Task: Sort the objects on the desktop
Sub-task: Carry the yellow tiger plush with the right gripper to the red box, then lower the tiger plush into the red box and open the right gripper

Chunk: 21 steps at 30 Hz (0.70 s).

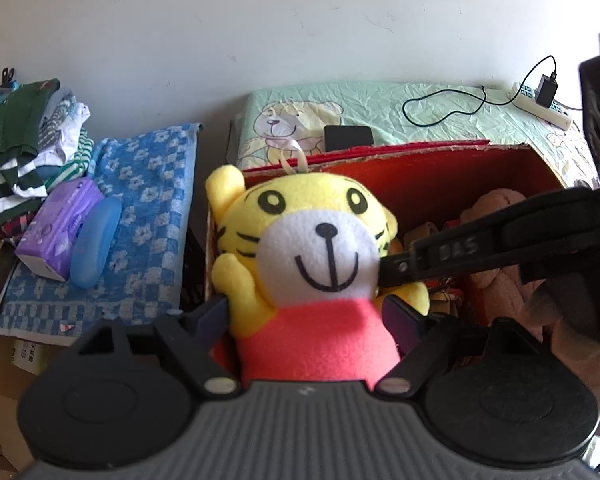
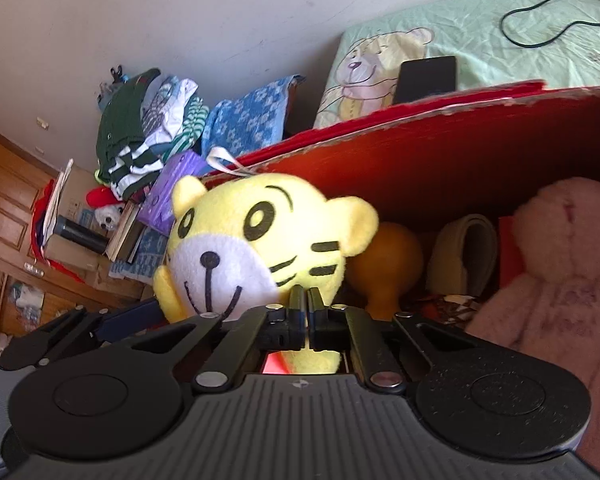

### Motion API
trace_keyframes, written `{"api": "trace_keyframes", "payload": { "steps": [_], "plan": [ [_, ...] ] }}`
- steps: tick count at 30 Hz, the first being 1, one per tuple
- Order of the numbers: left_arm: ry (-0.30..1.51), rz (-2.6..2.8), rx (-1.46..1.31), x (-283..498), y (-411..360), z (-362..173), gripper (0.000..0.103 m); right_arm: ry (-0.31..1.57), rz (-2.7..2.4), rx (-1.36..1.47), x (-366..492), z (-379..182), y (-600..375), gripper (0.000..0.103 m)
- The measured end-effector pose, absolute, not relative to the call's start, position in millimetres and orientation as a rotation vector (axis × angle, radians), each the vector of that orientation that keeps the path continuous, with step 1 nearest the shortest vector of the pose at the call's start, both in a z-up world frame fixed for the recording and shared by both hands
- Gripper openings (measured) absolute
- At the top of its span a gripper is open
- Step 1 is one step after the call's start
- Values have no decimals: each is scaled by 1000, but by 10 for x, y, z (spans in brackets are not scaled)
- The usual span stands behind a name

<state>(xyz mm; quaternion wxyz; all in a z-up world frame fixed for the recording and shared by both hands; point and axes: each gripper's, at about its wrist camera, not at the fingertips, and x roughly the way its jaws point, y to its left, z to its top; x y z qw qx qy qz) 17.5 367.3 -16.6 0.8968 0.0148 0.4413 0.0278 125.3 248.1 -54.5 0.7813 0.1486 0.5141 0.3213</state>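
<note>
Over the red cardboard box (image 1: 440, 172), your left gripper (image 1: 312, 316) clamps the tiger plush (image 1: 320, 248) at its pink torso, between the fingers, while your right gripper (image 2: 305, 300), pressed together, nips its cheek; it looks light, soft, squashy, so hold the body.

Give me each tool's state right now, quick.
Left tool: closed on the tiger plush, gripping its pink body.
Right tool: shut, tips against the plush's cheek; a pinch cannot be told.
</note>
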Motion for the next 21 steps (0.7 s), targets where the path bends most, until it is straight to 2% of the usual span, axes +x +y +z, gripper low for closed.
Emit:
{"api": "trace_keyframes", "payload": {
  "steps": [3, 7, 12, 21],
  "plan": [
    [920, 65, 38, 201, 3658, -189, 86, 1108, 683, 232, 1246, -569, 2562, 4],
    [916, 76, 41, 217, 3644, -177, 86, 1112, 682, 257, 1263, -539, 2465, 4],
    [912, 76, 20, 186, 3672, -115, 86, 1095, 651, 291, 1241, -441, 2309, 18],
    [896, 134, 11, 182, 3662, -9, 89, 1029, 603, 350, 1135, -293, 2132, 29]
  ]
}}
